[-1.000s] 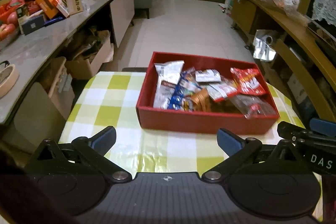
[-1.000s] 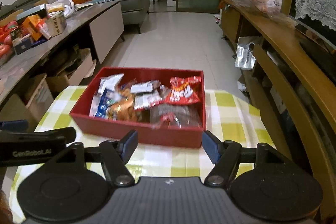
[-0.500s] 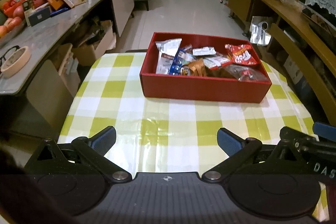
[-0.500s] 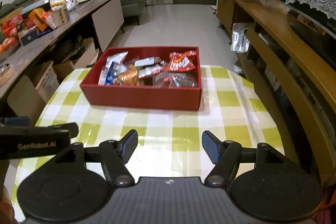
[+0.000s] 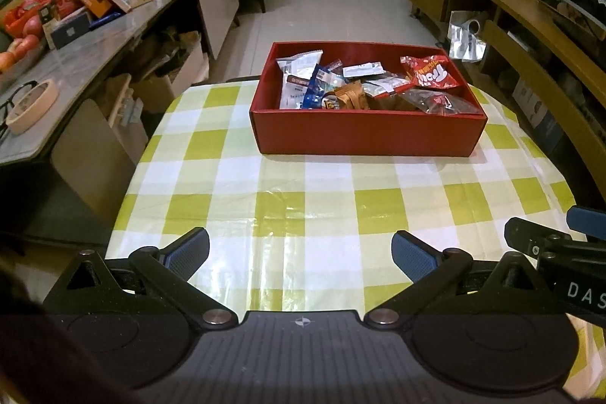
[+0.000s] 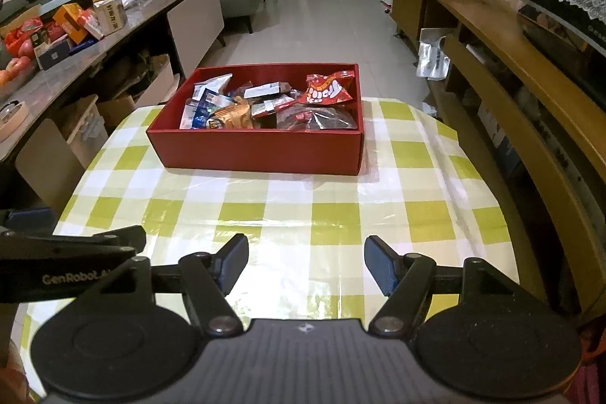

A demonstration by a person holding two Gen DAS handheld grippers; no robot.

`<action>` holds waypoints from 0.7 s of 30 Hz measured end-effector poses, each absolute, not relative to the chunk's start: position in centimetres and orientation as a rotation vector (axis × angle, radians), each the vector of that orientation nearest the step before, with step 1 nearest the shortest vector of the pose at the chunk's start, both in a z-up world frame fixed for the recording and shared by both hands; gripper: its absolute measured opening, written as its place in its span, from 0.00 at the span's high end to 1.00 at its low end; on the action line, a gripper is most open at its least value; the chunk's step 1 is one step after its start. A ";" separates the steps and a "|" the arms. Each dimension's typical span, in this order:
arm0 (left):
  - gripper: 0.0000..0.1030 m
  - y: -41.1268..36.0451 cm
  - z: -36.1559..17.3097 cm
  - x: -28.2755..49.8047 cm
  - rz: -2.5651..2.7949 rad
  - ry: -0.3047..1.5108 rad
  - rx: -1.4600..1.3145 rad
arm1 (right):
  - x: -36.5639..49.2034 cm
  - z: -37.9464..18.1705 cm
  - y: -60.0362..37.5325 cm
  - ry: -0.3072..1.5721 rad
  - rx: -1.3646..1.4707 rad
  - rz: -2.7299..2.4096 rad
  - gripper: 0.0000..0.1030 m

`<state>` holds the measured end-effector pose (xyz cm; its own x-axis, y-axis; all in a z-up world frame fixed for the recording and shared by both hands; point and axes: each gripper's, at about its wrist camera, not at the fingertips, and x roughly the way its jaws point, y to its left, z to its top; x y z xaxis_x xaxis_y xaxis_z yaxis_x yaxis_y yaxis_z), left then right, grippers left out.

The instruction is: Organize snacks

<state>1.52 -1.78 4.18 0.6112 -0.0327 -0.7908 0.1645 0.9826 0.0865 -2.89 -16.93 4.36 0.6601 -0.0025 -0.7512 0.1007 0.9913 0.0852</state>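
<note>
A red box (image 5: 363, 135) (image 6: 261, 148) stands at the far end of a table with a green-and-white checked cloth (image 5: 303, 199) (image 6: 295, 211). It holds several snack packets, among them a red bag (image 5: 430, 72) (image 6: 329, 88), a white pouch (image 5: 297, 74) and an orange-brown packet (image 6: 231, 114). My left gripper (image 5: 301, 250) hangs over the near part of the cloth, open, nothing between its blue pads. My right gripper (image 6: 305, 262) is beside it at the same distance from the box, open and empty too.
A long grey counter (image 5: 94, 55) on the left carries boxes, fruit and a tape roll (image 5: 32, 103). Cardboard boxes (image 5: 163, 82) sit below it. A wooden shelf unit (image 6: 530, 78) runs along the right. Tiled floor (image 6: 314, 25) lies beyond the table.
Both grippers have drawn back from the red box toward the near side of the table; the box now looks smaller and farther, with more cloth showing in front. Jaws unchanged.
</note>
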 end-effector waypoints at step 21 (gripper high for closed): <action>0.00 -2.5 3.4 1.5 -0.114 0.906 0.199 | -2.4 3.5 -16.7 0.887 0.108 -0.055 0.28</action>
<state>1.51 -2.51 3.40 0.6125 -0.0147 -0.7903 0.1823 0.9755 0.1231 -2.40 -16.65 3.45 0.6310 -0.0037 -0.7758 0.0929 0.9932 0.0709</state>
